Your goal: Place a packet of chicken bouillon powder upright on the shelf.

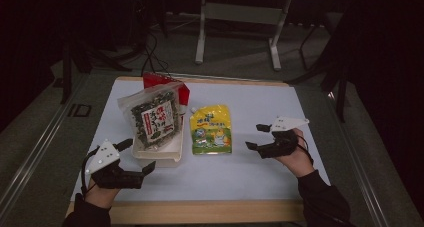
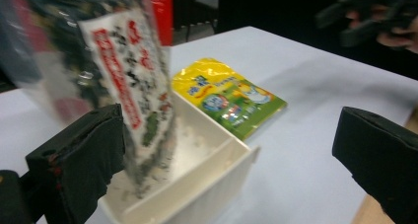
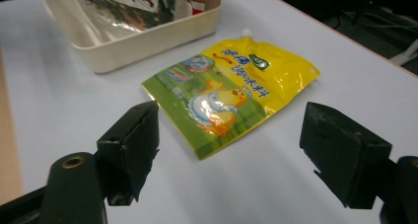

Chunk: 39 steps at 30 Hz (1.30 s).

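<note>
Two claws are held low over the counter, one in each hand. The left claw is spread wide with nothing between its jaws. It is seen near the front left of the counter, just beside the near end of a white tray. In the left gripper view, the tray's corner is seen between the two black jaws, but it is not touched by them.

The right claw is spread wide too, and nothing is held in it. It is kept on the right side of the counter, a little way from a yellow and green pouch. In the right gripper view, the pouch is seen lying flat ahead of the open jaws, with its small white spout pointed toward the tray.

A clear bag of dark snack with a red and white label is stood up in the tray, tilted a bit. Something red is seen behind the bag, but what it is cannot be told. The pouch is laid just beside the tray, on its right, not touching it.

The counter is covered with a white sheet, and a strip of wood is shown along its near edge.
</note>
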Motion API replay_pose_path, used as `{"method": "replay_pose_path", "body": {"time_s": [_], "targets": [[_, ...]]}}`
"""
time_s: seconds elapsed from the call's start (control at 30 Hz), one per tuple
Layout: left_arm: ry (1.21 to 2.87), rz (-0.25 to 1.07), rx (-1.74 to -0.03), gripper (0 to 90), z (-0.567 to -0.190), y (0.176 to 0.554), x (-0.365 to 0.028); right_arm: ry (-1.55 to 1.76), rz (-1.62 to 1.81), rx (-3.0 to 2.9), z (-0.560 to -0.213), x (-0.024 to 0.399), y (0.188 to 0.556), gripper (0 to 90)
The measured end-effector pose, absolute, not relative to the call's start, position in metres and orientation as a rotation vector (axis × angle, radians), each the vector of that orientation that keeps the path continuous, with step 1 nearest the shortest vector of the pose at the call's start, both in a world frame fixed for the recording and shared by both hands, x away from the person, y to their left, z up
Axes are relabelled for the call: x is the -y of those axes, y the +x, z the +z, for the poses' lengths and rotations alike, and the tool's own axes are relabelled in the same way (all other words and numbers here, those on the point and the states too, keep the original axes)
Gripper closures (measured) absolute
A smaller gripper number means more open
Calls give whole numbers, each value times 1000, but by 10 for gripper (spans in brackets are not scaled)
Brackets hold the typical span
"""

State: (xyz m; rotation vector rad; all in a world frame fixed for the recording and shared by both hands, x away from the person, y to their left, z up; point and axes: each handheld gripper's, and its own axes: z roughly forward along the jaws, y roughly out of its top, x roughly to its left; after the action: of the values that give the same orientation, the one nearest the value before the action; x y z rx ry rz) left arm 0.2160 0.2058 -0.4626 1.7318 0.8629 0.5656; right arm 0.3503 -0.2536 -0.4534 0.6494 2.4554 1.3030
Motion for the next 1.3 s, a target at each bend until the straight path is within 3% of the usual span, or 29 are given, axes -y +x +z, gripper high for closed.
{"method": "replay_pose_path", "body": {"time_s": [1.3], "targets": [[1763,492,-811,12,-498,203,-184,797,1151,-2535,-511,171,489,243]]}}
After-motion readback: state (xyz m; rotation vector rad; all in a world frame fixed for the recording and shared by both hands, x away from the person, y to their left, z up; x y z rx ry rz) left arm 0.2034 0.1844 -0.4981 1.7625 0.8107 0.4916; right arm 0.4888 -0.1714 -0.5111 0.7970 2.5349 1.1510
